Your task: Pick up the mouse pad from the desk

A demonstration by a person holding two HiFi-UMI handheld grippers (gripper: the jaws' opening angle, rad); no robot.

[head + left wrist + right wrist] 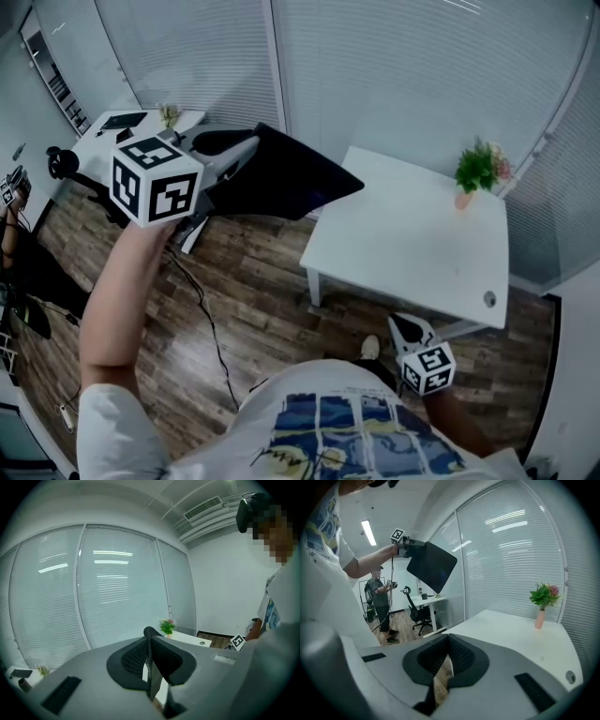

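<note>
In the head view my left gripper (pixel 246 156) is raised high at the left, shut on one edge of the black mouse pad (pixel 286 178). The pad hangs in the air, off the white desk (pixel 412 239). In the left gripper view the pad (pixel 150 670) shows edge-on as a thin dark sheet pinched between the shut jaws of the left gripper (pixel 149 637). The right gripper view shows the mouse pad (pixel 432 566) held up at the upper left. My right gripper (pixel 406 328) hangs low by the desk's near edge. Its jaws (pixel 448 638) are shut with nothing between them.
A potted plant (pixel 476 171) in a pink vase stands at the desk's far right corner. A second desk (pixel 131 127) and an office chair (pixel 415 609) are at the back left, with another person (pixel 380 603) standing there. A cable (pixel 208 323) trails over the wooden floor. Blinds cover the glass walls.
</note>
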